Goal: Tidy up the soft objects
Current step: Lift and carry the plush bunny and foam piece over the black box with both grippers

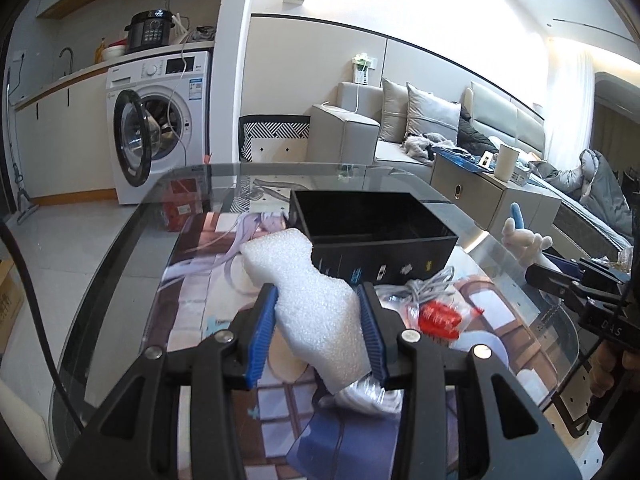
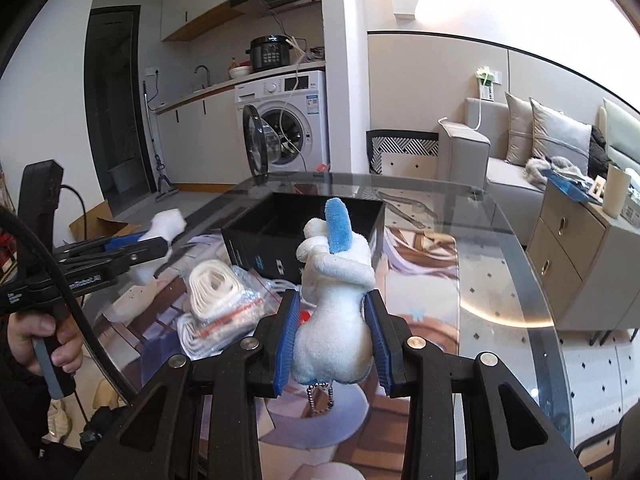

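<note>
You've got both tools loaded — your left gripper (image 1: 318, 332) is clamped on the lumpy white foam block (image 1: 308, 300), blue pads biting its narrow waist, and your right gripper (image 2: 332, 334) is squeezed tight on the white plush toy with the blue ear (image 2: 334, 280), its bead chain dangling below the jaws. Straight ahead of both tools sits the open black rectangular box (image 1: 372, 224) on the glass table (image 1: 120, 272), and that looks like your target. Carry each piece forward and over the near wall before you let go — the foam sticks out well past your left fingertips, so clear the rim with its far end first or it may catch and tip. Beneath and between your tools lie the clear bag of coiled white cord (image 2: 216, 292) and the small red packet (image 1: 440, 316); keep the loads above them. I'd drop one item at a time, since the box mouth looks snug for two tools together.
</note>
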Tool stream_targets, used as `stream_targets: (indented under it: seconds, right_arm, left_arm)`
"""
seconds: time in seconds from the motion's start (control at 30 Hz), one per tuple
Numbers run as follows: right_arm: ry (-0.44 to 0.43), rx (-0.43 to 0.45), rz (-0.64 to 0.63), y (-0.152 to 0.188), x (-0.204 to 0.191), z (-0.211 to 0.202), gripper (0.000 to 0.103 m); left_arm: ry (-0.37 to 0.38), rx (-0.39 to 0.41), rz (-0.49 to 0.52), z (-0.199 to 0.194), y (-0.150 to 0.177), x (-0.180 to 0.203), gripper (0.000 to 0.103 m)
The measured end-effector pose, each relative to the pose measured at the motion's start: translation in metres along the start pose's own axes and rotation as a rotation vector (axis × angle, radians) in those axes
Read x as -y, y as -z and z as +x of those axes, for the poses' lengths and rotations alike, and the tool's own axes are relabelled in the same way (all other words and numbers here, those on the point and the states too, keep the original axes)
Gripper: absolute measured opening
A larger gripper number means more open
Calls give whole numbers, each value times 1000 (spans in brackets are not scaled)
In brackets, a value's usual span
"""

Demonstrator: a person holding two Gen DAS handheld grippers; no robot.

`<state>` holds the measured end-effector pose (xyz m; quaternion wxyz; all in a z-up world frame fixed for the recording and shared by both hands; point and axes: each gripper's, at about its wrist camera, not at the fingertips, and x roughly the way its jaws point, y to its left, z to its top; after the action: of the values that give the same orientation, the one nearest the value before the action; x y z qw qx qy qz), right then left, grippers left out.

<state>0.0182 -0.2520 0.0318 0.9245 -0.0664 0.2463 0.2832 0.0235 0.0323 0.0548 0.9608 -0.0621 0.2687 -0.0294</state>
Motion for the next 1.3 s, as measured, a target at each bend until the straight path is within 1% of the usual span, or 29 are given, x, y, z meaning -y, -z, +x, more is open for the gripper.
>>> stream_targets:
  seconds: [0.33, 0.73, 1.1, 1.3]
  right_arm:
    - [-24, 10, -25, -25, -2, 11, 34]
    - [-56, 11, -34, -55, -5, 37, 34]
    - [-87, 5, -52, -70, -9, 66, 34]
    - [-94, -13, -52, -76, -6, 83, 34]
  left_arm:
    - [0, 11, 38, 20, -29, 15, 40]
    - [8, 34, 26, 41, -60, 14, 40]
    - [11, 33, 40, 62, -70, 21, 40]
    - [6, 17, 36, 74, -73, 18, 40]
